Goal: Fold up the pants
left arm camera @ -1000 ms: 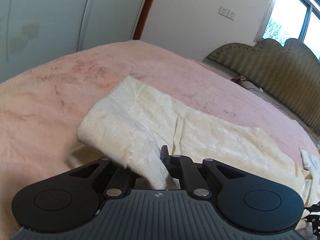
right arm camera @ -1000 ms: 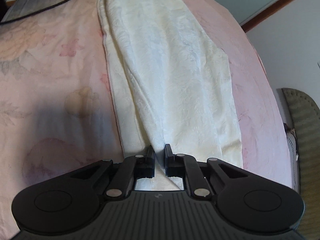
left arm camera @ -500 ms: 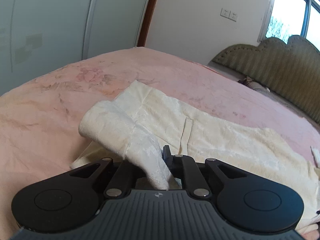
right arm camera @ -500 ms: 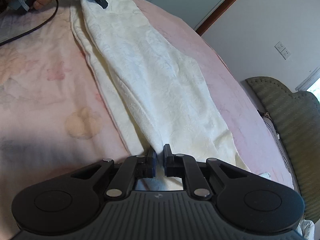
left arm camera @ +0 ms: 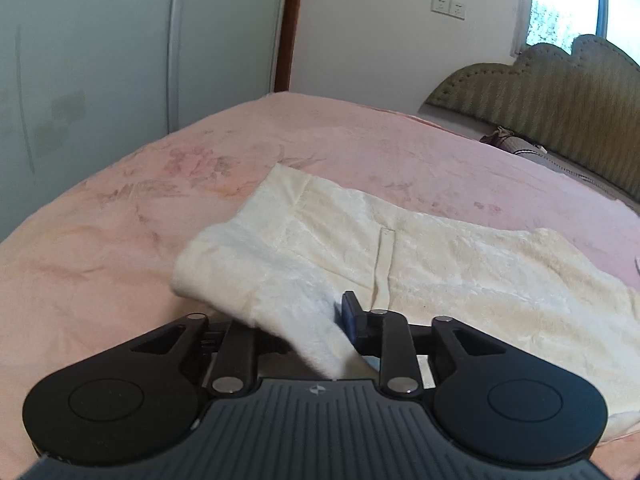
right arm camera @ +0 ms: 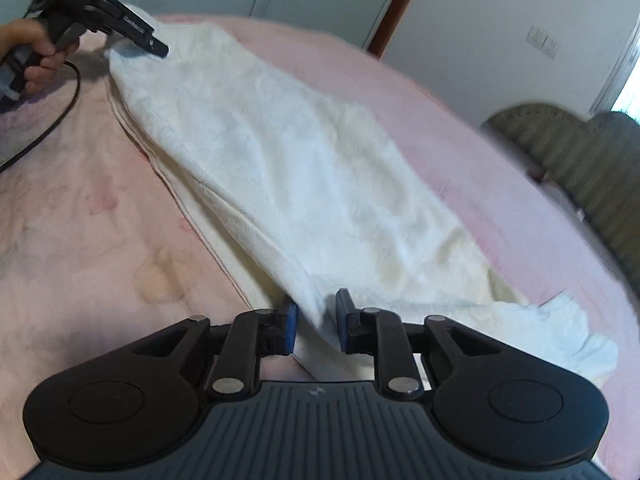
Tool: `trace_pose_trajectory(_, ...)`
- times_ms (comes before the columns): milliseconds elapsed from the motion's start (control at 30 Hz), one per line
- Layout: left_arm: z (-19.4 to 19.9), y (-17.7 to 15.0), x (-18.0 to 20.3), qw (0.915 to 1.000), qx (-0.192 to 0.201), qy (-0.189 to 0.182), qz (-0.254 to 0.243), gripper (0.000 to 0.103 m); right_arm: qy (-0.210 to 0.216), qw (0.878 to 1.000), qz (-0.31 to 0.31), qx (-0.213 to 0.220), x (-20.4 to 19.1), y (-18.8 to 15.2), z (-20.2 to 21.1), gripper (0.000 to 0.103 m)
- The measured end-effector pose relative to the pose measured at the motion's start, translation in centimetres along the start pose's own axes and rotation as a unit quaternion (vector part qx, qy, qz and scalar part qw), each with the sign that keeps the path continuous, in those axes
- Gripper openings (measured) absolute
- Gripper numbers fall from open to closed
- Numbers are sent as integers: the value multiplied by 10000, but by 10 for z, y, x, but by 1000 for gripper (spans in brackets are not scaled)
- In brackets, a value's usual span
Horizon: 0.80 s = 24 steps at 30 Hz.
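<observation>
1. My left hand-held gripper is opening; the pants corner drapes loose between its jaws.
2. My right hand-held gripper is opening too, the hem slack between its pads.
3. The pants lie lengthwise on the bed, running straight from one gripper to the other.

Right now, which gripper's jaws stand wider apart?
The left gripper: its jaws are opening wide around the pants. The right gripper has a narrower gap, also opening, with cloth between the jaws.
</observation>
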<state>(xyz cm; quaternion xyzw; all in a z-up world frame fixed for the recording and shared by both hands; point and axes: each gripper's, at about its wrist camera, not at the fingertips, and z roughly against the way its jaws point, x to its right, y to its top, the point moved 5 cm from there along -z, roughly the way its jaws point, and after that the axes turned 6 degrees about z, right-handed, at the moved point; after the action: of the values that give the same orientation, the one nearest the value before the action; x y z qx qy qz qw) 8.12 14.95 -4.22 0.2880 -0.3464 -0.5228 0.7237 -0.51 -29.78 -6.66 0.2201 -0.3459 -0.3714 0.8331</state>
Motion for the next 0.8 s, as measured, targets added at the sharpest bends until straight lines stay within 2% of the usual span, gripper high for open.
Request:
trace_pose_trajectory(67, 11, 5, -8, 9998, -17, 167, 130, 53, 116, 9994, -305, 95, 8, -8, 20, 21)
trace_pose_trajectory(133, 26, 10, -13, 9987, 160, 468, 137, 54, 337, 9950, -862, 385, 25, -20, 45, 23)
trace_pose_trajectory(167, 35, 13, -15, 9975, 311, 619, 138, 57, 274, 9917, -1142, 516, 37, -28, 56, 24)
trace_pose_trajectory(233, 50, 21, -14, 9934, 673, 903, 211, 60, -131, 9815, -1798, 649, 66, -52, 73, 25)
trace_pose_trajectory(267, 57, 26, -11, 9923, 820, 890, 266, 62, -364, 9729, -2198, 612, 81, -67, 77, 27)
trace_pose_trajectory(333, 61, 35, 3, 9940, 890, 530, 356, 69, -730, 9457, -3142, 391, 112, -105, 74, 33)
trace_pose_trajectory(367, 59, 38, 14, 9954, 848, 271, 344, 73, -743, 9299, -3596, 202, 122, -126, 69, 39)
trace_pose_trajectory(400, 55, 39, 28, 9965, 793, -3, 269, 75, -719, 9151, -3967, -30, 129, -147, 64, 40)
trace_pose_trajectory(433, 50, 38, 45, 9971, 716, -220, 134, 75, -685, 9037, -4227, 26, 133, -161, 65, 40)
trace_pose_trajectory(467, 45, 35, 62, 9973, 622, -398, -30, 75, -653, 8923, -4457, 298, 136, -168, 71, 41)
trace_pose_trajectory(500, 39, 31, 83, 9965, 500, -621, -244, 75, -768, 8838, -4594, 430, 142, -171, 78, 41)
trace_pose_trajectory(600, 20, 11, 142, 9874, 63, -1351, -820, 75, -1777, 8760, -4469, 361, 174, -178, 97, 41)
trace_pose_trajectory(700, 5, -15, 191, 9761, -170, -1785, -1230, 75, -2368, 8644, -4435, -45, 226, -206, 94, 41)
trace_pose_trajectory(733, 1, -22, 203, 9724, -167, -1864, -1393, 75, -2422, 8632, -4418, -318, 240, -216, 88, 42)
trace_pose_trajectory(800, -5, -36, 225, 9667, -172, -1888, -1717, 76, -1958, 8691, -4464, -836, 260, -237, 66, 41)
